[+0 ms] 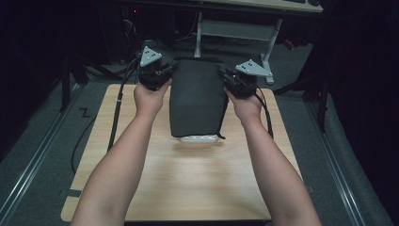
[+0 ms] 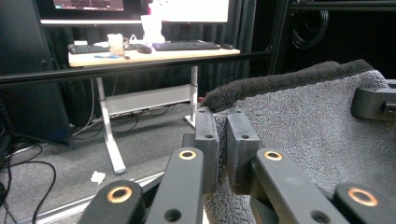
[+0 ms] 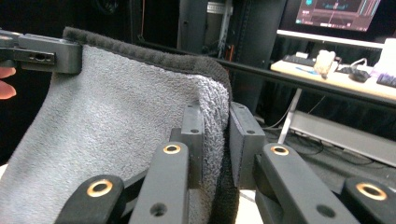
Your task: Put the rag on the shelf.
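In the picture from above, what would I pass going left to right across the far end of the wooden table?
Left gripper → dark grey towel, held up by its two top corners → right gripper. Both sit above the far part of the wooden table.

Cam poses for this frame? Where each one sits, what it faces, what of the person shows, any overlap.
High view: above the person's side, facing forward and down on the wooden table; both forearms, left gripper, right gripper.
Left gripper view: rides on the left gripper, facing the desk.
Right gripper view: rides on the right gripper.
Shared: the grey towel, with each gripper view showing the other gripper's jaw.
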A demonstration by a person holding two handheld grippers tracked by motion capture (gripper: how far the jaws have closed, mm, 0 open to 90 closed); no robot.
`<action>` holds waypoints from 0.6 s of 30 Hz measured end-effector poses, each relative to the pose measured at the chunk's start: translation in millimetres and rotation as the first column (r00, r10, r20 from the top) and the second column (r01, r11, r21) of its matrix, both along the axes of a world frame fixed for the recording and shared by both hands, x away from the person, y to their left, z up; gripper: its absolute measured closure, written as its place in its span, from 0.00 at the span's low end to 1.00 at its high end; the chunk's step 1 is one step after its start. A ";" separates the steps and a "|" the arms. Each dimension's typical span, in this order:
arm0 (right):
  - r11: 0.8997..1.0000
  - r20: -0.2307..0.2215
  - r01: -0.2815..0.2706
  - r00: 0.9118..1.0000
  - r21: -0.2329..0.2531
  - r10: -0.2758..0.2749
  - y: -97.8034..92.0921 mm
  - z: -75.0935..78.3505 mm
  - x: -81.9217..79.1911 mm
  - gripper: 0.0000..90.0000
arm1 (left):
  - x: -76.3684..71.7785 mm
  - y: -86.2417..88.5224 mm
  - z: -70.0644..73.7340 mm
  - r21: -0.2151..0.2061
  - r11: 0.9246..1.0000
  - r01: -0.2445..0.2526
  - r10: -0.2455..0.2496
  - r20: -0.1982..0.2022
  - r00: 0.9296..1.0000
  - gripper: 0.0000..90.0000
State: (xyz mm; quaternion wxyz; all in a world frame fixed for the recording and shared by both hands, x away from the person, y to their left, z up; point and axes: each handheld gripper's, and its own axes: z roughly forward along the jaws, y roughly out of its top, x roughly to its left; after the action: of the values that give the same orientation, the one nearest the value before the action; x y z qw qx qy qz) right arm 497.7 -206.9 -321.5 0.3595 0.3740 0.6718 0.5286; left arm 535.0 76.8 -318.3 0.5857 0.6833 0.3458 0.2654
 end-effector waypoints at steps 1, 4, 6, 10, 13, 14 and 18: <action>1.000 -0.007 0.001 1.000 -0.007 -0.001 -0.4 -2.6 2.4 0.87 | 2.9 -0.6 -3.2 0.005 1.000 -0.001 0.001 -0.013 1.000 0.94; 0.999 -0.028 -0.005 1.000 -0.031 0.004 -1.7 -9.9 9.6 0.87 | 10.9 -2.9 -15.8 0.026 1.000 -0.008 0.009 -0.055 0.998 0.94; 1.000 -0.051 -0.009 0.999 -0.030 0.007 -3.1 -15.9 13.8 0.87 | 14.0 -3.0 -23.3 0.019 1.000 -0.005 0.006 -0.078 0.997 0.94; 0.998 -0.090 -0.019 0.996 -0.062 0.014 -4.9 -27.4 19.7 0.87 | 16.4 -3.2 -40.8 0.022 1.000 0.005 -0.003 -0.119 0.993 0.94; 0.997 -0.107 -0.031 0.994 -0.072 0.023 -6.6 -33.7 20.6 0.87 | 16.3 -2.0 -51.1 0.022 1.000 0.015 -0.012 -0.140 0.990 0.94; 0.996 -0.105 -0.032 0.994 -0.083 0.023 -6.6 -35.6 19.8 0.87 | 15.9 -1.6 -54.2 0.026 0.999 0.018 -0.014 -0.143 0.990 0.94; 0.992 -0.115 -0.030 0.993 -0.121 0.016 -5.9 -44.4 18.2 0.87 | 15.5 -1.7 -66.9 0.042 0.999 0.030 -0.022 -0.169 0.985 0.94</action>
State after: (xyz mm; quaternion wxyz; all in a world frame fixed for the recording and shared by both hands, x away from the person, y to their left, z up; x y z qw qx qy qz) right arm 515.9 -212.8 -365.9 0.3369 0.3728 0.7267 0.4685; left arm 550.6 75.0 -385.1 0.5427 0.7205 0.3791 0.2066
